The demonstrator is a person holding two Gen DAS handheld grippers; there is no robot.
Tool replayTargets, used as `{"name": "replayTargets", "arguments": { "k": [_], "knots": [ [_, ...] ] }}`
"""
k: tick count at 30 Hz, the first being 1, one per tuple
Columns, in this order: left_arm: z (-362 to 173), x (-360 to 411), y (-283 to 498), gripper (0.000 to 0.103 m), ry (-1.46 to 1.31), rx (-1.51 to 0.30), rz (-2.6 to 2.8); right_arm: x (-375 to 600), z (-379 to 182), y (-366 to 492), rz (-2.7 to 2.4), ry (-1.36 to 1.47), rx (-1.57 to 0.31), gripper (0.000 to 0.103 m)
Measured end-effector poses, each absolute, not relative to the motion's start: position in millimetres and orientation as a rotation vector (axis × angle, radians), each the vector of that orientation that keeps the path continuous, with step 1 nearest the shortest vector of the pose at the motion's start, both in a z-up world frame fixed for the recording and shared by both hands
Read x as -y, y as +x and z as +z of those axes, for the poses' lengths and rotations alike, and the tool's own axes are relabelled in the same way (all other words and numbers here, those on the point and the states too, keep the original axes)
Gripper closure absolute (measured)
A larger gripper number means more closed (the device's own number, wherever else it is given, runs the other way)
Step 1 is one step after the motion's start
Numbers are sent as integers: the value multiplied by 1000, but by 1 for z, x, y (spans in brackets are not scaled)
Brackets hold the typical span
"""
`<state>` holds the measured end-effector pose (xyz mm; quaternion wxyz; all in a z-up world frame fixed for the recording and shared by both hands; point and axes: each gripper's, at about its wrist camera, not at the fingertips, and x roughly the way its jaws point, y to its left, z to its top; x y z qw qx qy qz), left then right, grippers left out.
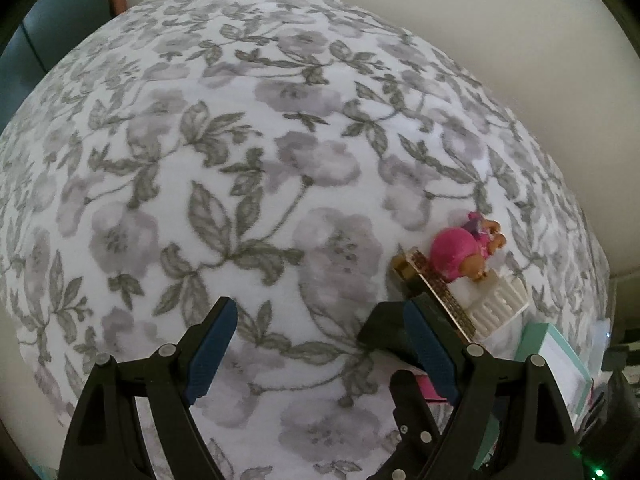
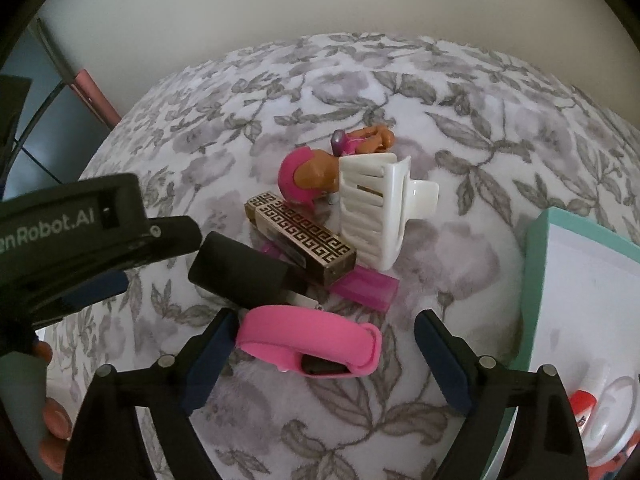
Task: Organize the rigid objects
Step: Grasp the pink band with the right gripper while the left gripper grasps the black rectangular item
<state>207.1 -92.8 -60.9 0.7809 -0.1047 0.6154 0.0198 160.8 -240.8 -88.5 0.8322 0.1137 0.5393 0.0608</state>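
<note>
**Right claw lined up on the pink band; left claw idle beside the pile**

The step in hand looks like a pick of the pink rubbery wristband [image 2: 310,346], with the teal-rimmed white box [image 2: 538,280] at the right as the likely destination. To do it well, lower the right claw [image 2: 324,354] straight down so both blue pads straddle the band's width, and close across the firmer part near the dark module rather than the floppy loop. Keep the left finger off the glossy black rectangular case [image 2: 244,276], which lies touching the band's far edge.

The right claw is wide open and holds nothing. The band lies between its fingers, nearer the left finger, on the grey floral bedspread [image 2: 460,120]. Farther off sit the gold key-pattern case [image 2: 302,240], the white plastic hair clip [image 2: 374,208] and the pink-haired doll [image 2: 308,174].

The left claw [image 1: 316,344] is also wide open and empty over bare bedspread, the pile just to its right.
</note>
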Motion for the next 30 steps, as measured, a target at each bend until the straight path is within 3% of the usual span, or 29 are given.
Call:
{"name": "replayTargets", "arguments": {
  "k": [11,23,24,28,30],
  "knots": [
    [-66,120,209,17,-179,-1387,-88,251,-82,156,160,297,-1114,34],
    [-80,150,214,18,-83,-1400,-146,266,-82,149,142,324,-1114,35],
    [-82,152,214,19,-78,-1400,-151,267,-82,149,138,324,-1113,35],
    [-87,157,215,39,-84,-1409,-182,271,-82,148,131,329,-1111,35],
    [-87,161,215,40,-71,-1406,-190,272,-81,148,130,330,-1111,35]
  ]
}}
